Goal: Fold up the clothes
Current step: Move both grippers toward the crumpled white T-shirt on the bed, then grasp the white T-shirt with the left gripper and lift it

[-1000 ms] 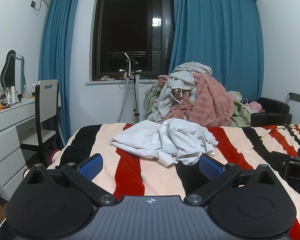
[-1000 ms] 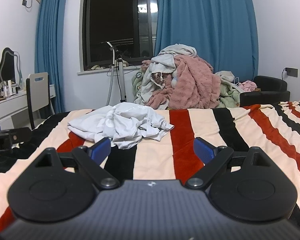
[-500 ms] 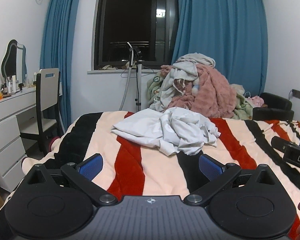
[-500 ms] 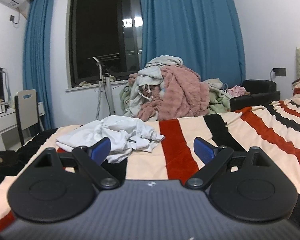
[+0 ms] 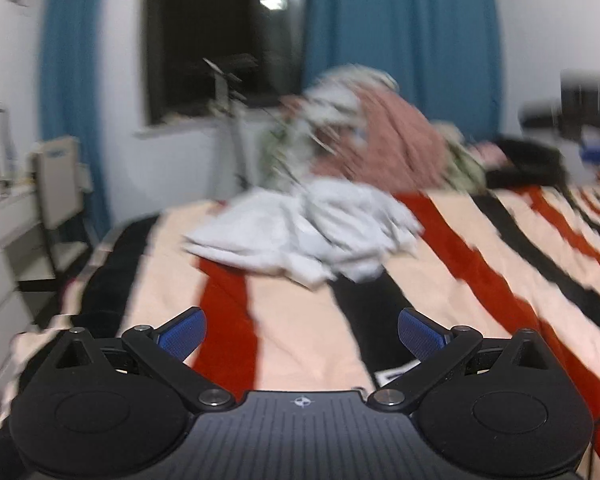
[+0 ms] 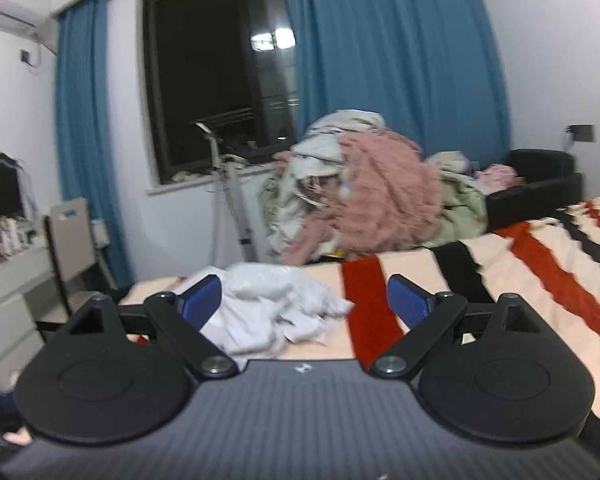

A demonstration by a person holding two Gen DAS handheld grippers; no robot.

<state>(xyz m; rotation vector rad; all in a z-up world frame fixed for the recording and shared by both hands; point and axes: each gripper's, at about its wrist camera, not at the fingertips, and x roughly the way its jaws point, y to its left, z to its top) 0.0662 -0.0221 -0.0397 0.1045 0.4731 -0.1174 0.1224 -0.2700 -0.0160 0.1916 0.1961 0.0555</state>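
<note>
A crumpled white garment (image 5: 304, 232) lies on the red, black and cream striped bedspread (image 5: 480, 264). My left gripper (image 5: 302, 332) is open and empty, well short of the garment. In the right wrist view the same white garment (image 6: 276, 312) lies just beyond my right gripper (image 6: 305, 300), which is open and empty; its left finger (image 6: 202, 300) overlaps the garment's near left edge. The right gripper shows blurred at the upper right of the left wrist view (image 5: 580, 108).
A big heap of pink, white and green laundry (image 6: 364, 196) sits past the bed's far edge by blue curtains (image 6: 392, 60). A stand (image 6: 232, 200) is at the window. A chair (image 6: 70, 236) and white dresser (image 6: 8, 296) are at the left; a black armchair (image 6: 536, 184) at the right.
Both grippers have moved and the views are blurred. The right gripper has risen and closed in on the white garment. The left view has tilted and shifted; both stay open.
</note>
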